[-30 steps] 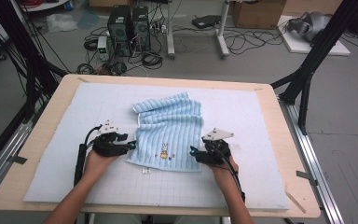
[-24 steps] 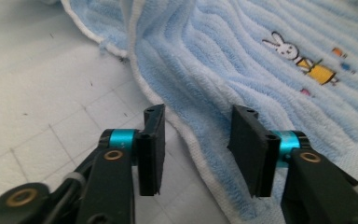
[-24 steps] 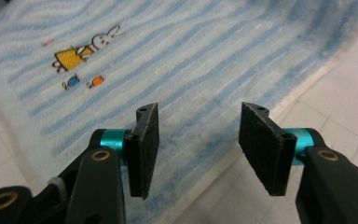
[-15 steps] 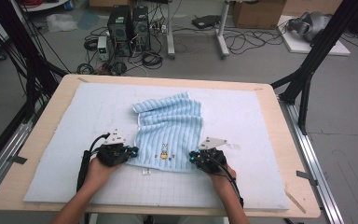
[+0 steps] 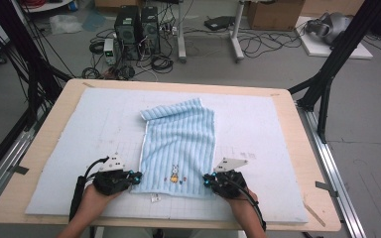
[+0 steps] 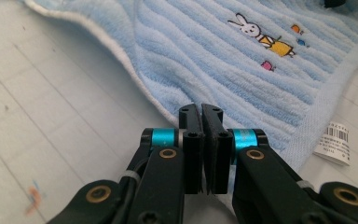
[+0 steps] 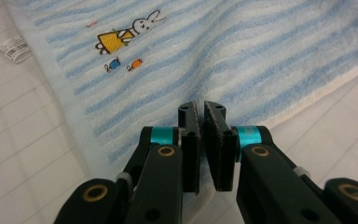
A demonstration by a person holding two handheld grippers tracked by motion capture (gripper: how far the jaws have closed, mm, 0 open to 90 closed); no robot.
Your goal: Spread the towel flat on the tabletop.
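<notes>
The left gripper (image 5: 135,176) sits at the near left corner of the light blue towel (image 5: 178,144), its jaws drawn together with only a thin slit between them. In the left gripper view (image 6: 201,111) the towel's white-edged corner runs in under the pads, so the jaws pinch the cloth there. The right gripper (image 5: 206,180) does the same at the near right corner; in the right gripper view (image 7: 201,109) its jaws stand nearly closed over the towel's hem, with the cloth passing between them.

Both pairs of jaws have just been closing, each with towel fabric between them.

The towel lies on the pale padded surface (image 5: 69,148), stretched between the two grippers along its near edge and reaching away from them, where its far end is rumpled. A small rabbit picture (image 5: 174,172) sits between the grippers, just beyond their tips. A white label (image 6: 335,142) hangs off the hem, to the right of the left gripper.
</notes>
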